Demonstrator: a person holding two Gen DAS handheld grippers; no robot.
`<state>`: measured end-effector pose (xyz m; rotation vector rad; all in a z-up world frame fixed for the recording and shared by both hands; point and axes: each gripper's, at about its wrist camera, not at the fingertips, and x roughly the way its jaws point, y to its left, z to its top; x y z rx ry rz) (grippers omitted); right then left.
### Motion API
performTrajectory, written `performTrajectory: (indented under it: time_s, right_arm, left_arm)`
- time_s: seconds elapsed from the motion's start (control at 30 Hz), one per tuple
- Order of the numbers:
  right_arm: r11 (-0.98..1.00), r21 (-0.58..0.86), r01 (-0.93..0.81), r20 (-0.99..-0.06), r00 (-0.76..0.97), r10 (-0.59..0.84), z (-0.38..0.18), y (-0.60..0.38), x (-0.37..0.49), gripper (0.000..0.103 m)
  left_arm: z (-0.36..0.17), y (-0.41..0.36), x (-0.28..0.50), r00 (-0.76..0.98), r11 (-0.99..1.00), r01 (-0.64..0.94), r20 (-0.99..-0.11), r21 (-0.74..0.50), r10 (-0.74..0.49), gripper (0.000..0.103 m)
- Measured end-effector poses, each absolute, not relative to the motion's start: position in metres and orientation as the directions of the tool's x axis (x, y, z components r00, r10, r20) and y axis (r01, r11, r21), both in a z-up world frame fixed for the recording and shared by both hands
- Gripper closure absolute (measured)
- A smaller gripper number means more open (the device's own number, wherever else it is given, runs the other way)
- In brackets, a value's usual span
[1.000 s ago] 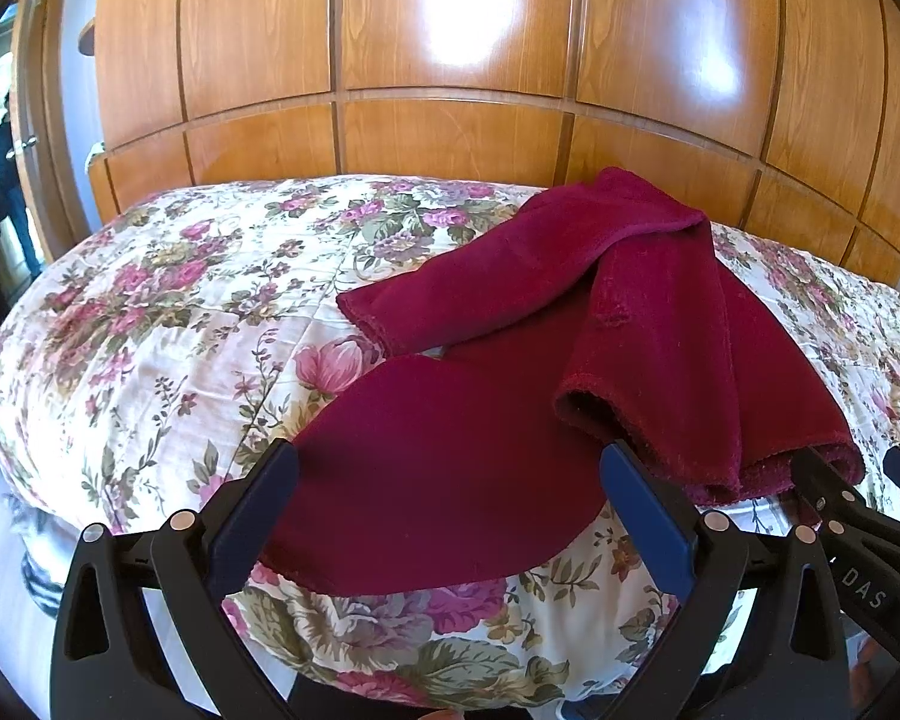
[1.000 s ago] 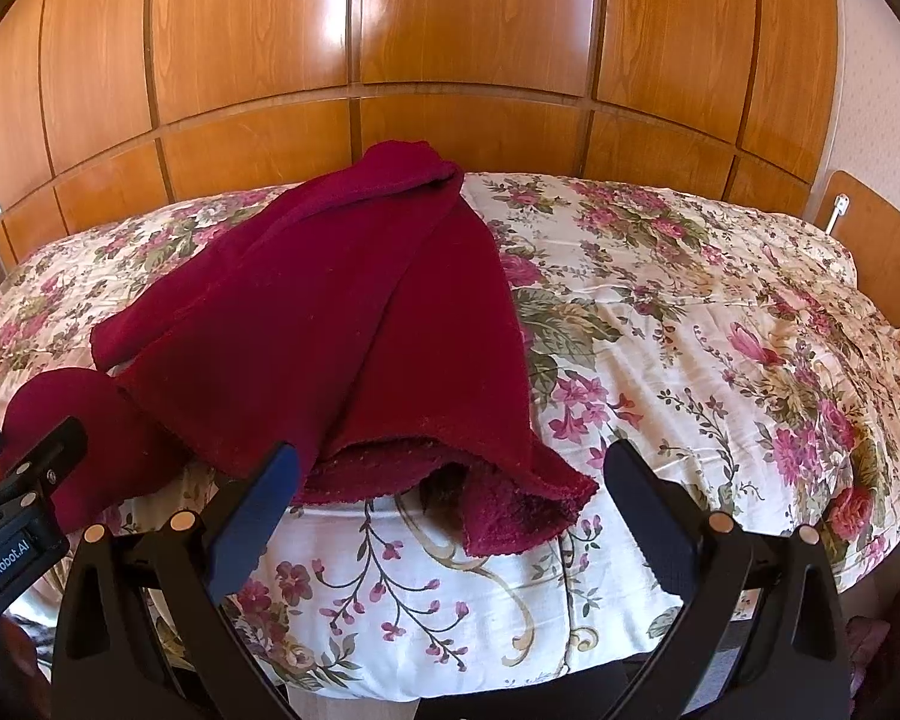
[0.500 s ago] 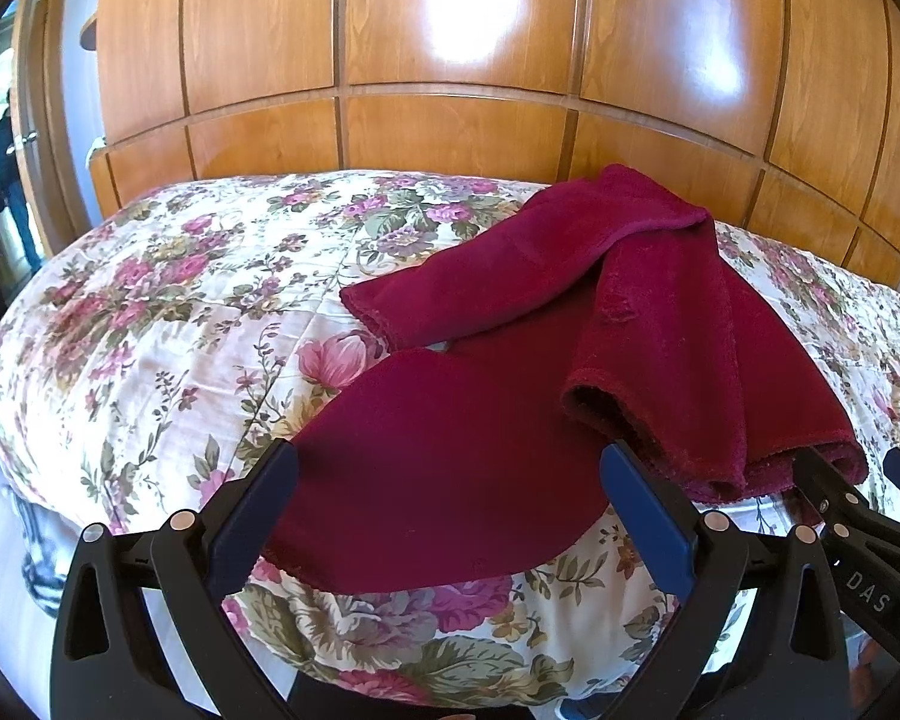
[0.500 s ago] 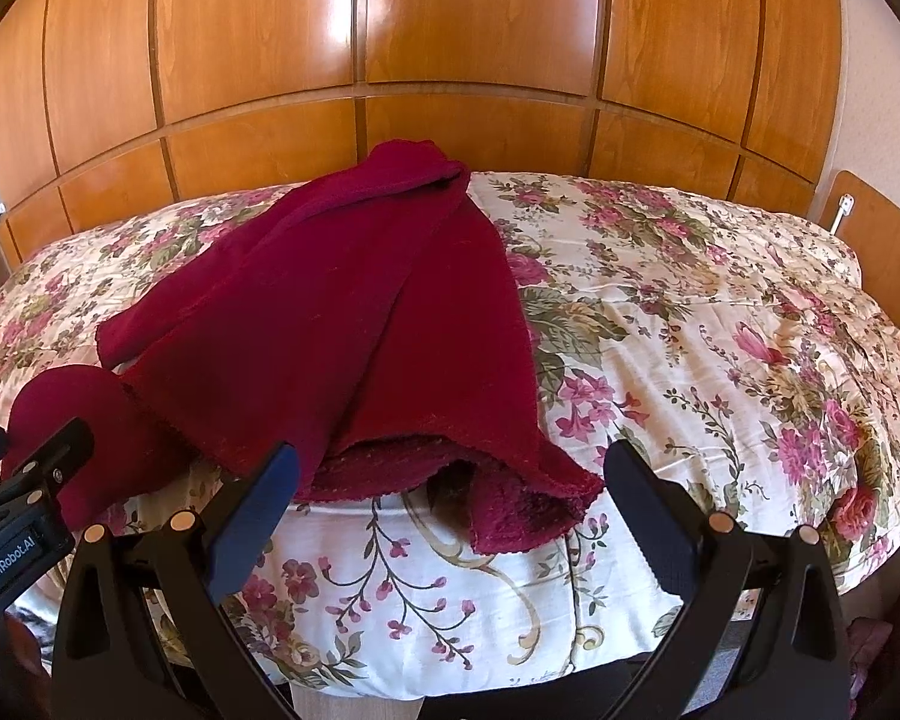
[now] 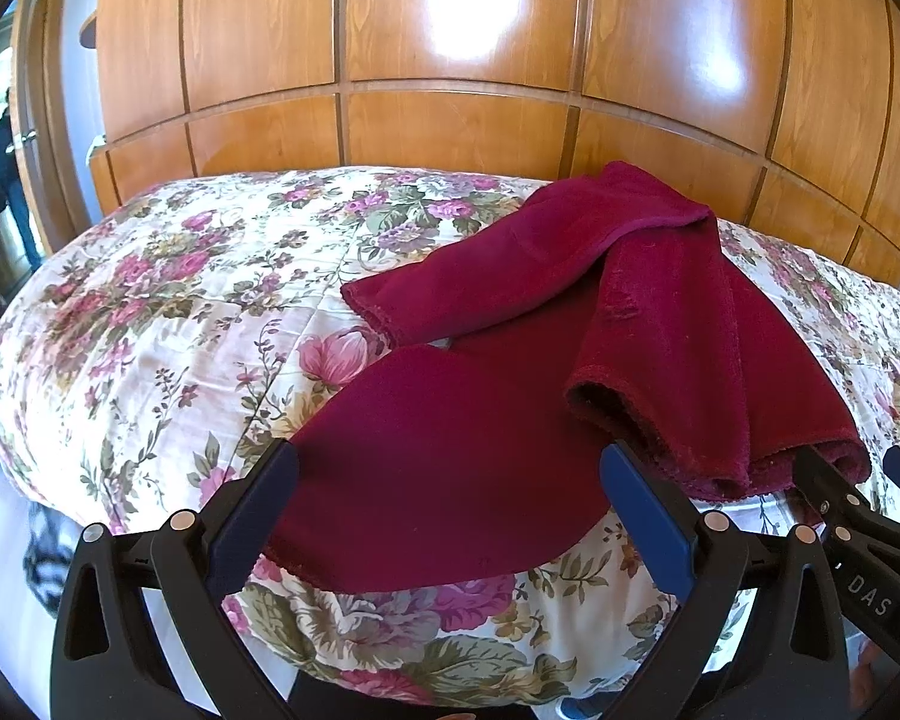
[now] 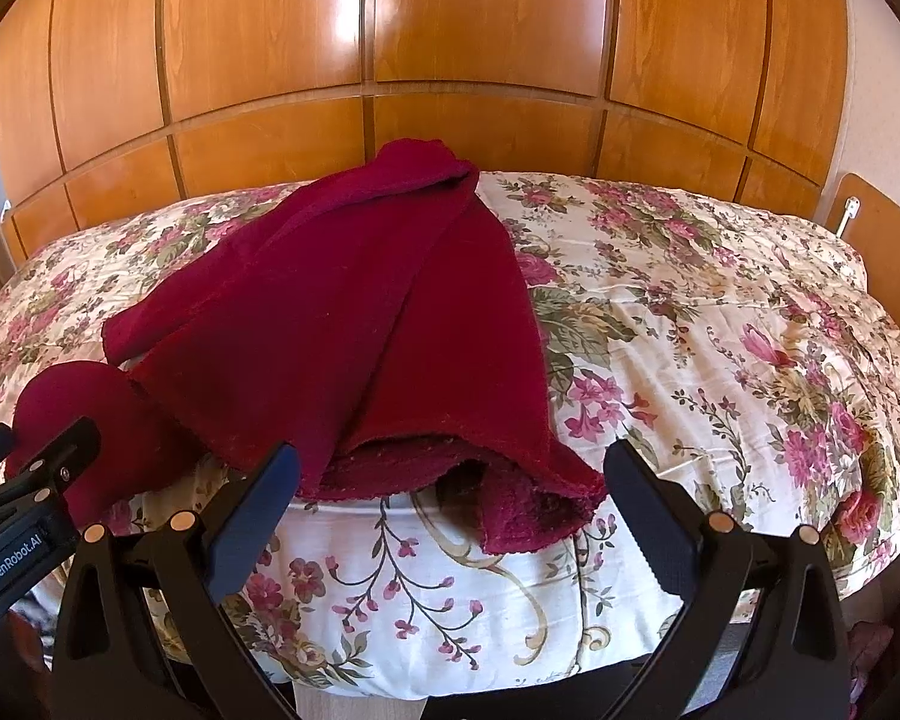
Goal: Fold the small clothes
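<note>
Looking along both cameras, I have the dark red garment (image 5: 570, 360) lying on the floral bedspread (image 5: 180, 300), heaped rather than flat — one long band runs away from me toward the wooden headboard (image 5: 450, 120), and a broad rounded flap spreads toward the near edge of the bed. My left hand-held gripper (image 5: 450, 498) has its jaws wide apart with nothing between them, and that rounded flap sits right in the gap ahead, its hem just beyond the fingertips. My right hand-held gripper (image 6: 450, 498) is likewise spread and empty; the open, fuzzy-lined end of the garment (image 6: 480, 480) lies just in front of it, slightly toward its right finger. So the long axis points roughly straight away from both grippers, a little slanted, with the near ends split between them: flap to the left, thick layered hem to the right. I judge each side equally close to its own corner, so the next move looks like a paired pinch on those near edges, though the right hem is several layers thick and could be caught unevenly.
</note>
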<state>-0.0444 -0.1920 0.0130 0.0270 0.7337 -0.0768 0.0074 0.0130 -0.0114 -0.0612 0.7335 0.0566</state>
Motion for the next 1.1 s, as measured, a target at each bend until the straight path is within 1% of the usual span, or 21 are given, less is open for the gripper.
performTrajectory:
  time_s: [0.5, 0.77, 0.9, 0.97, 1.1]
  right_arm:
    - [0.999, -0.007, 0.053, -0.667, 0.744, -0.044, 0.013, -0.190, -0.038, 0.002]
    - [1.000, 0.004, -0.002, -0.644, 0.765, 0.005, 0.024, -0.195, -0.022, 0.002]
    - [0.992, 0.008, -0.129, -0.626, 0.773, 0.106, 0.041, -0.184, 0.002, 0.002]
    - [0.971, 0.020, -0.239, -0.608, 0.768, 0.201, 0.054, -0.167, 0.019, 0.003]
    - [0.893, 0.048, -0.447, -0.613, 0.693, 0.379, 0.065, -0.115, 0.048, 0.013]
  left_arm:
    - [-0.017, 0.018, 0.014, 0.726, 0.995, -0.083, -0.688, -0.048, 0.027, 0.003]
    - [-0.026, 0.027, 0.021, 0.703, 0.995, -0.085, -0.711, -0.054, 0.021, 0.003]
    - [-0.026, 0.044, 0.024, 0.695, 0.993, -0.100, -0.718, -0.059, 0.027, 0.003]
    - [-0.026, 0.057, 0.024, 0.688, 0.989, -0.126, -0.725, -0.071, 0.035, 0.003]
    - [-0.027, 0.079, 0.016, 0.674, 0.981, -0.157, -0.738, -0.115, 0.021, 0.003]
